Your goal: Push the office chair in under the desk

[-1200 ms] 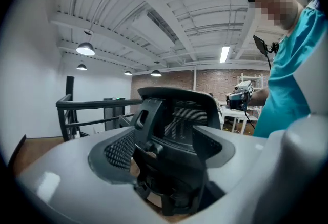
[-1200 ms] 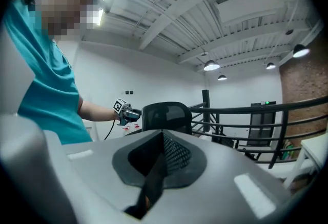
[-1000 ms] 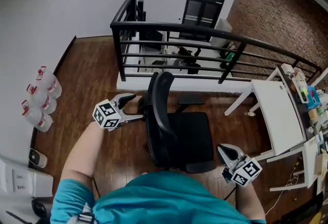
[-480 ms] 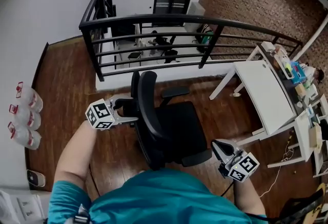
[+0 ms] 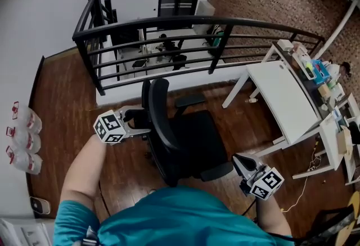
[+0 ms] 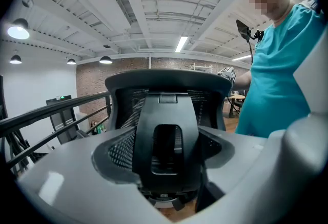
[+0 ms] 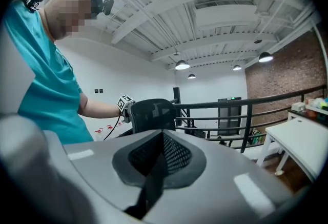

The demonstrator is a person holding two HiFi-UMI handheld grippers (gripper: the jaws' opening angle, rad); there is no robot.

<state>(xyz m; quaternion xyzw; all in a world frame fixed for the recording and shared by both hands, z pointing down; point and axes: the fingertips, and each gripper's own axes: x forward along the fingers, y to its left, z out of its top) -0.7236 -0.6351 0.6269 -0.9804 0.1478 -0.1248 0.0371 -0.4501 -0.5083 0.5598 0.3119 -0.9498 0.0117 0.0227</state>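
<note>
The black office chair [image 5: 183, 141] stands on the wood floor, its seat facing the white desk [image 5: 284, 98] to the right. My left gripper [image 5: 136, 125] is behind the backrest. Its jaws have just been closing, and they are shut on the black spine of the backrest [image 6: 166, 136], which fills the gap between them. My right gripper [image 5: 243, 165] hangs off the seat's front right corner, apart from the chair, jaws shut on nothing. In the right gripper view the backrest [image 7: 151, 113] shows past that gripper [image 7: 163, 138], with the left gripper's marker cube [image 7: 124, 103] beside it.
A black railing [image 5: 185, 28] runs behind the chair, with a lower floor beyond it. Water bottles [image 5: 19, 138] lie by the left wall. A cluttered shelf [image 5: 337, 121] stands to the right of the desk, and a white cable [image 5: 295, 197] trails on the floor.
The left gripper went from open just behind the backrest to closed on its spine. The right gripper barely shifted. The head view swung, so desk and railing lie further left.
</note>
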